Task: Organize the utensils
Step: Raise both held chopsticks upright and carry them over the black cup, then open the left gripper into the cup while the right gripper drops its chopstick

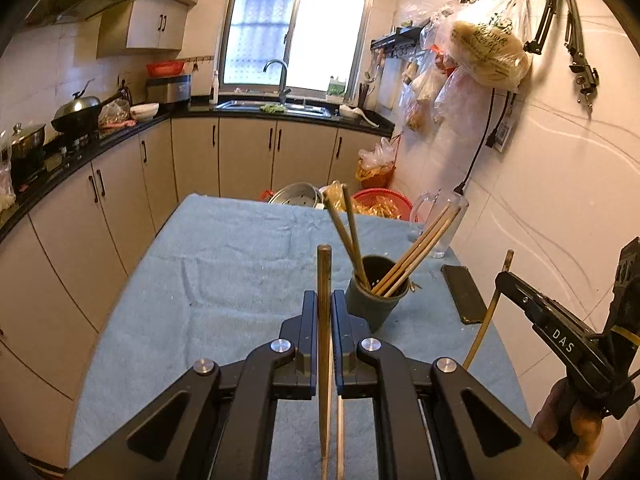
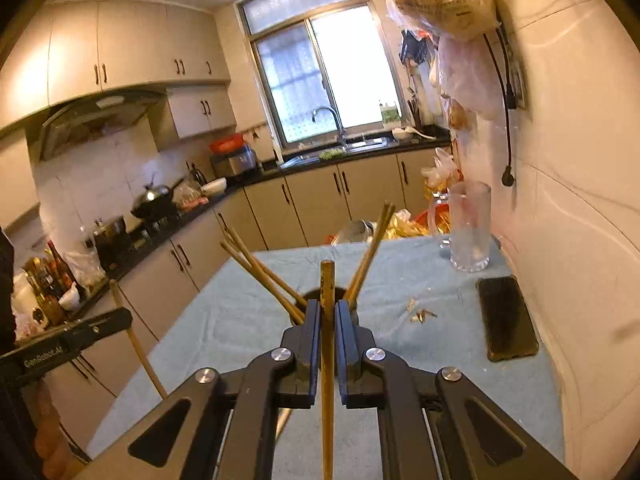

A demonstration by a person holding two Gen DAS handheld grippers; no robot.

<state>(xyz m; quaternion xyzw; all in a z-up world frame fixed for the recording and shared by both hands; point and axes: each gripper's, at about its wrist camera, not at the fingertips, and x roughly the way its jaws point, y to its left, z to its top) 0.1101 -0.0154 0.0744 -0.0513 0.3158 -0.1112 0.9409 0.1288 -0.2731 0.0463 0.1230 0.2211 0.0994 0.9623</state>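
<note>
A dark round utensil holder (image 1: 376, 296) stands on the blue-cloth table (image 1: 224, 280) and holds several wooden chopsticks (image 1: 416, 246). My left gripper (image 1: 325, 300) is shut on a wooden chopstick (image 1: 324, 280), held upright just left of the holder. My right gripper (image 2: 328, 308) is shut on another wooden chopstick (image 2: 327, 288), right over the holder (image 2: 316, 294), whose chopsticks (image 2: 264, 272) fan out both sides. The right gripper also shows in the left wrist view (image 1: 504, 276), and the left gripper in the right wrist view (image 2: 120, 316), each with its chopstick.
A black phone (image 2: 506, 318) lies on the cloth by the right wall. A clear glass pitcher (image 2: 470, 226) stands behind it. Small scraps (image 2: 420, 312) lie on the cloth. A metal bowl (image 1: 298, 196) and red basket (image 1: 384, 202) sit beyond the table's far edge.
</note>
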